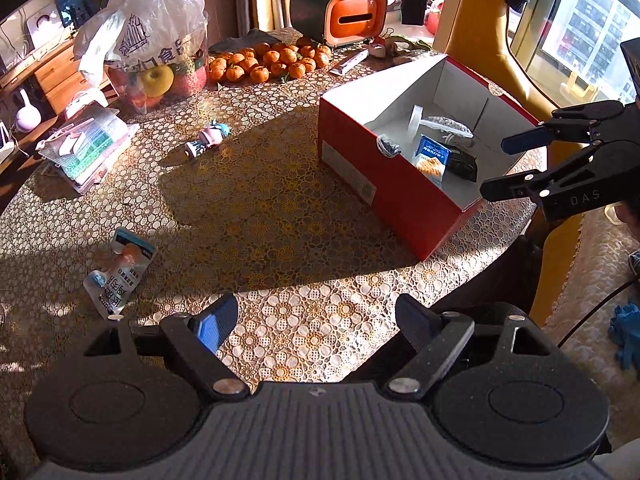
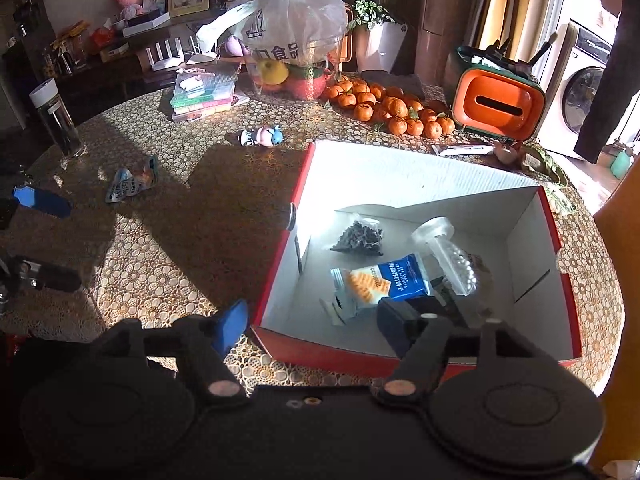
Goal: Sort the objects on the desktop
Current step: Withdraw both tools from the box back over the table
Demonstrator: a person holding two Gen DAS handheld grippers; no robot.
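Box (image 2: 400, 184) stood near the table's right edge, holding a cracker packet (image 2: 380, 284); both claws, left (image 1: 316, 320) and right (image 2: 316, 320), gaped empty; a pouch (image 1: 120, 272) lay near the left edge.

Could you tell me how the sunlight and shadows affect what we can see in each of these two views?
Left wrist view: low sun casts a broad shadow across the table beside the red box, while the pouch lies in dappled light; the window at right is overexposed. Right wrist view: glare whitens the box's far inner wall, the room behind is dim, and fisheye distortion bends the table edge.
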